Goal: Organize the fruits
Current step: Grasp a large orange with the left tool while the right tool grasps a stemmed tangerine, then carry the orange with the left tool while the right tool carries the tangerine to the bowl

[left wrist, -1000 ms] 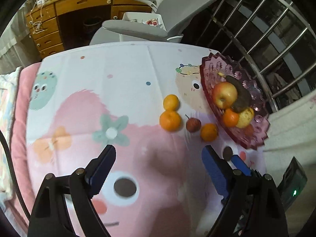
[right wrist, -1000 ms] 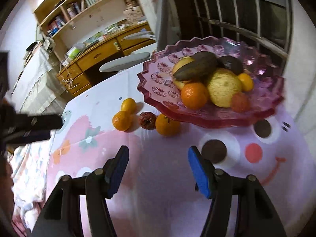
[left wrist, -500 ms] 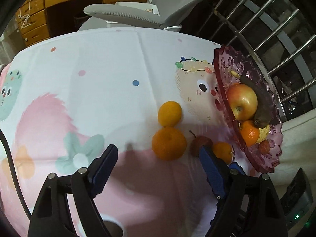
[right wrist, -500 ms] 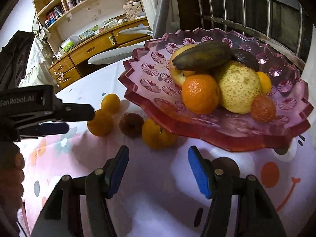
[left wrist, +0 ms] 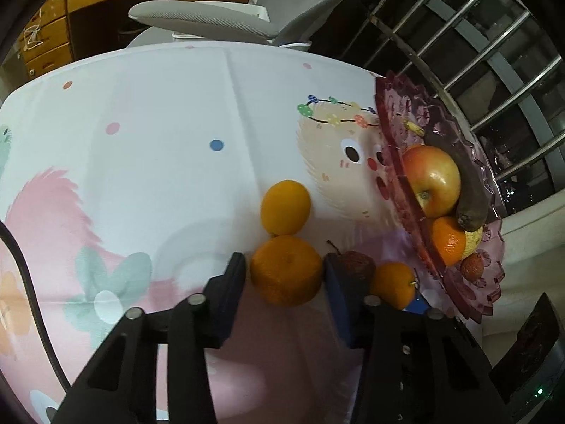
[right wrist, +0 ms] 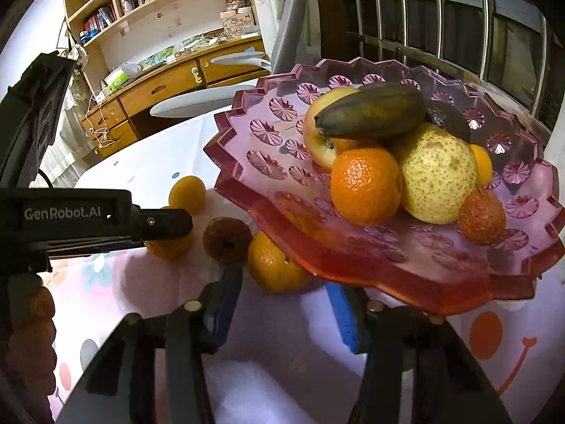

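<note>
A pink glass fruit dish point(left wrist: 395, 113) point(right wrist: 268, 173) holds an apple point(left wrist: 432, 178), a dark banana point(right wrist: 370, 109), a pear point(right wrist: 436, 173), an orange point(right wrist: 365, 185) and small fruits. On the cloth beside it lie a small orange point(left wrist: 286, 206), a big orange point(left wrist: 286, 270), a brown wrinkled fruit point(left wrist: 355, 263) point(right wrist: 227, 238) and another orange point(left wrist: 393, 284) point(right wrist: 275, 265). My left gripper point(left wrist: 282, 270) has its jaws around the big orange, touching its sides. My right gripper point(right wrist: 284, 288) is open, its fingertips at either side of the orange under the dish rim.
The table wears a white and pink cartoon cloth point(left wrist: 141, 141). A grey office chair point(left wrist: 219, 17) and a wooden desk point(right wrist: 169, 81) stand beyond it. Metal window bars point(left wrist: 476, 53) run behind the dish. The left gripper's body point(right wrist: 81, 219) shows in the right wrist view.
My left gripper moved forward and narrowed its jaws around the big orange. My right gripper moved forward toward the orange under the dish rim.
</note>
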